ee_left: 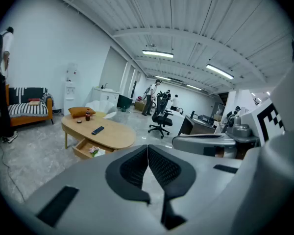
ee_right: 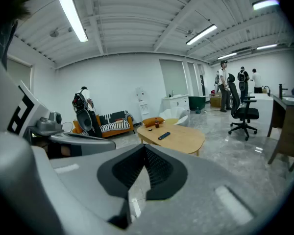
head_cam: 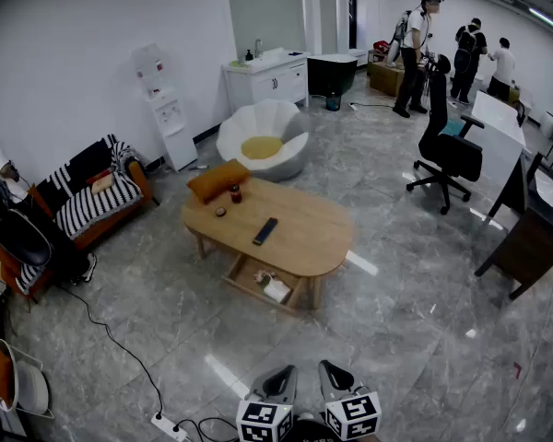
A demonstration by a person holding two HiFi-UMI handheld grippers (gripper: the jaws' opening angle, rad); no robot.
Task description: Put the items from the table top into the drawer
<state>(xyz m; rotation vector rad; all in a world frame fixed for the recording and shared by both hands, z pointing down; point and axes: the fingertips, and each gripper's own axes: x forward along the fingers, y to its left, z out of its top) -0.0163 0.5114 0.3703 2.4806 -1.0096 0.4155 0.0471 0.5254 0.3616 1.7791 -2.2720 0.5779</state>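
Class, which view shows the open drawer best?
The head view: it looks down into the drawer, showing pale items inside. The left gripper view shows it small, from the side; the right gripper view doesn't show it.

One oval table [head_cam: 304,238] sits mid-floor with one drawer [head_cam: 244,279] open under it. There are four things on top: one orange cushion [head_cam: 217,180], one small bottle [head_cam: 235,193], one little round dark piece [head_cam: 220,212] and one black remote [head_cam: 265,231]. Around it I count one striped sofa [head_cam: 92,205], one white shell chair [head_cam: 263,136], one black office chair [head_cam: 447,155], one water dispenser [head_cam: 161,109], one white cabinet [head_cam: 267,79] and three people [head_cam: 415,49] at the far end; the bits in the drawer are too small to count.
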